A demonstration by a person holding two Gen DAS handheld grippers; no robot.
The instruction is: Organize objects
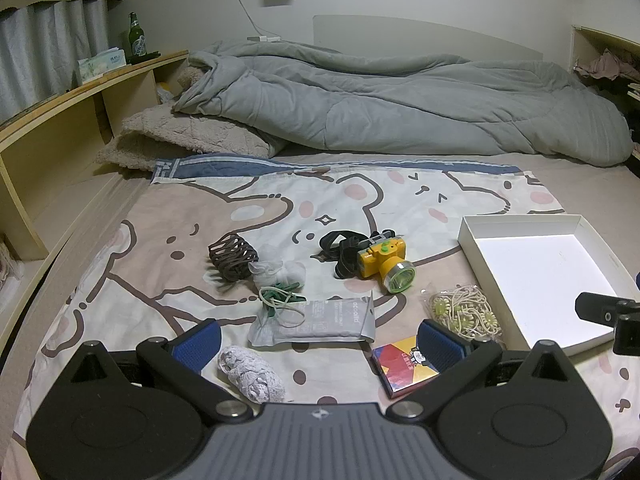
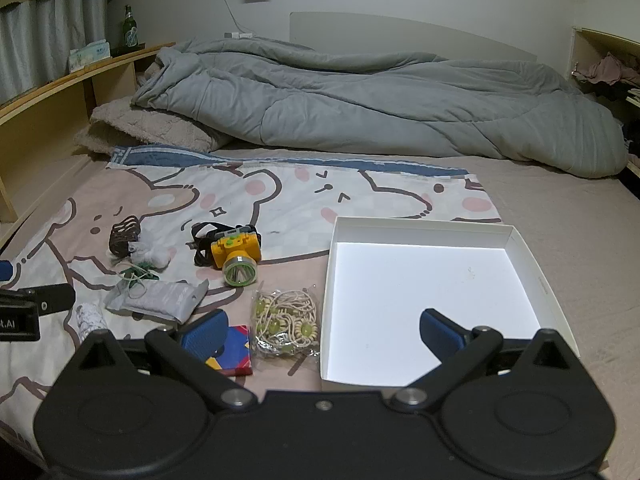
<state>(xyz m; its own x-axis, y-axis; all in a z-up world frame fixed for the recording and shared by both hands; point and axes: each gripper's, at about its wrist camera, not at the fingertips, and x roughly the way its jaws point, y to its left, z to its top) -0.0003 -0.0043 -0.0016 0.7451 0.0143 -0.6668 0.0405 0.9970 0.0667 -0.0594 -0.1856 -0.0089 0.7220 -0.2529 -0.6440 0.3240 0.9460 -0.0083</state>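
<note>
We work over the bed (image 2: 560,216), where a cartoon-bear sheet (image 1: 168,264) carries everything. The white box (image 2: 520,248) is the biggest item, lying to the right with nothing in it; we judge it the place for the small things, and its thin card walls would dent if pressed.

The yellow headlamp (image 1: 384,262) sits mid-sheet, hard-bodied and probably the heaviest piece, best pinched across its casing, not by the floppy black strap. The grey pouch (image 1: 328,318) lies flat nearer us, slick and limp, so we would take an edge. The bag of beaded cords (image 2: 286,322) rests just left of the box; it is crinkly, light and would slump. The colourful card box (image 2: 236,354) beside it is stiff and easy across its narrow sides. The brown woven roll (image 1: 232,258), the rubber bands (image 1: 280,300) and the lace bundle (image 1: 252,372) are soft and light.

Both the left gripper (image 1: 320,340) and right gripper (image 2: 320,334) hover with jaws spread wide, grasping nothing.
</note>
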